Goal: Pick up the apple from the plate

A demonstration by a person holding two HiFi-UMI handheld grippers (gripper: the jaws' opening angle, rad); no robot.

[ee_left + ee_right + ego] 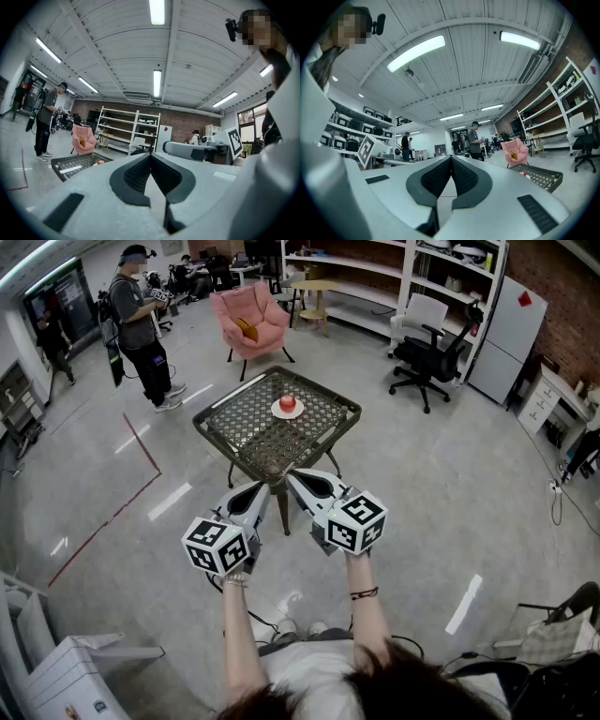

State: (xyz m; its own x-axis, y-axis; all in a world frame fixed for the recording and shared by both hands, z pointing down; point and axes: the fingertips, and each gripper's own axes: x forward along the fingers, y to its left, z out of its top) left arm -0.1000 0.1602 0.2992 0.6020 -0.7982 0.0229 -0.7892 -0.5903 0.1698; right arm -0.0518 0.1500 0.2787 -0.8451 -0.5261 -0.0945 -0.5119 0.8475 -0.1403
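Standing alone on a glossy grey floor (441, 474), a small square table (217, 424) with a dark lattice top and a raised rim has one corner turned toward the two grippers. Near the middle of that top sits a white plate (287, 412) with the red apple (288, 403) on it, well in from every edge. The left gripper (255, 489) and right gripper (296, 476) are held level, side by side, just short of the near corner; each has its jaws pressed together with nothing between them. Bare floor runs all round the table. A pink armchair (251, 320) stands beyond it, a black office chair (427, 357) and white shelves (375, 277) farther right, a bystander (141, 329) off to the left, and a red line (122, 507) crosses the floor on that side.
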